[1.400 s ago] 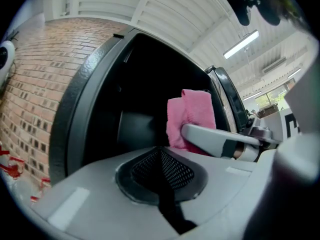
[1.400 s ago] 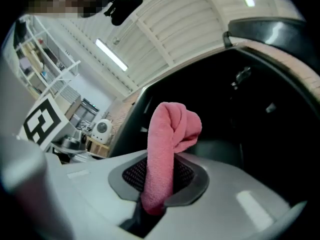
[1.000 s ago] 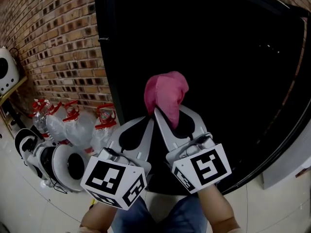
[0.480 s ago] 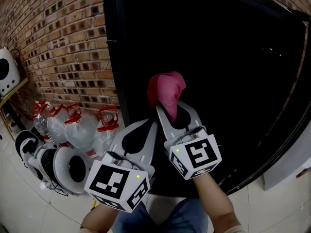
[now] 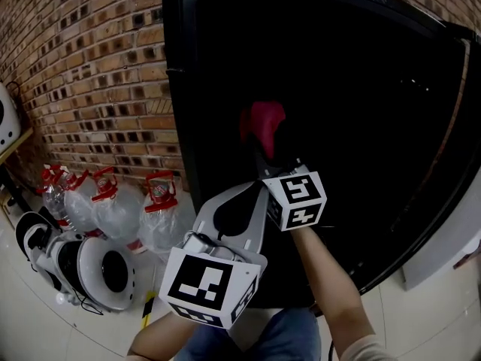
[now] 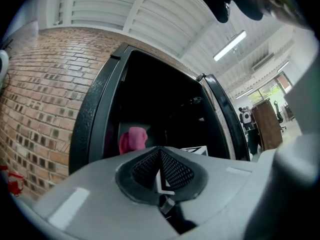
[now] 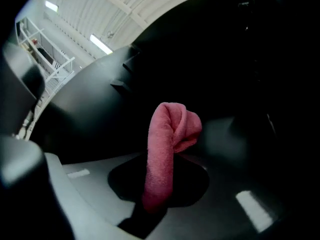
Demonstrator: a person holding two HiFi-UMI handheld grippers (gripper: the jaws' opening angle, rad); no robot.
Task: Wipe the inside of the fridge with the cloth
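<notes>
My right tool (image 7: 156, 203) had its two jaws pressed together on the lower end of a pink cloth (image 7: 163, 144). The cloth stood up from the jaws as a thick roll, and its top folded over to one side. Seen from my head, that tool reached forward and up into the open black fridge (image 5: 177, 134), with my bare right forearm (image 5: 325, 277) stretched out behind it. The cloth sat inside the dark opening, toward its left half and near mid height. The inside was too dark to tell whether the cloth touched any wall or shelf.

My left tool (image 6: 160, 173) was held lower and nearer to my body, outside the fridge and just beside my right forearm. Its jaws were closed against each other with nothing between them. Its camera looked up at the fridge opening, where the pink cloth showed near the left frame.

A brick wall (image 5: 90, 81) stood to the left of the fridge. At the foot of the wall, several clear water bottles (image 5: 159, 213) with red caps were grouped on the pale tiled floor (image 5: 45, 329), and a white round machine (image 5: 94, 273) lay near them.
</notes>
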